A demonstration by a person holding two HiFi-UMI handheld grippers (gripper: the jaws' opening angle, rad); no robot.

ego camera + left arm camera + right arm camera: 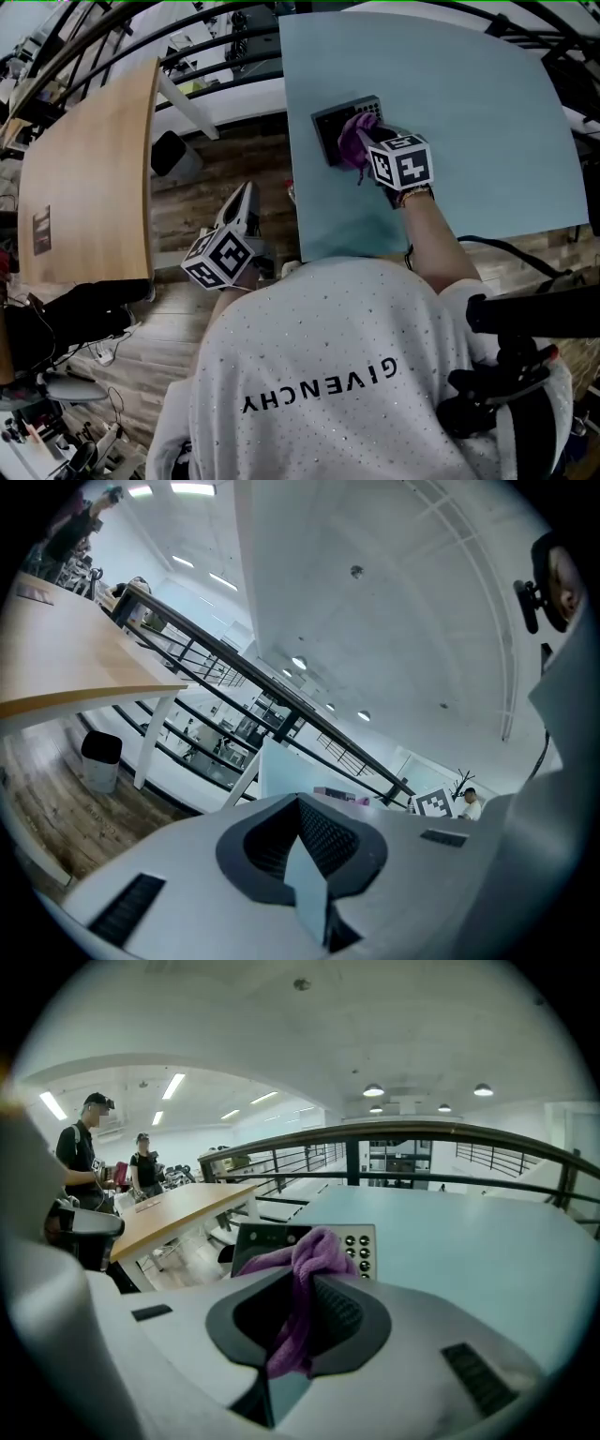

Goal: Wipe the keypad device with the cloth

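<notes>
The blue table (487, 141) carries the keypad (328, 127) close to its 9 o'clock edge in the head view. The right gripper (298, 1321) is clamped on the purple cloth (314, 1255), and the bunched end lies over the keypad's 3 o'clock half.

To wipe well, I judge, press lightly and sweep flat toward 9 o'clock across the dark panel, with the cloth and not the jaws on the face. A hard push that way could slide the keypad off the edge. Bare tabletop lies open at 12 and 3 o'clock.

The left gripper (309, 869), jaws closed on nothing, hangs off the table at 7 o'clock.
</notes>
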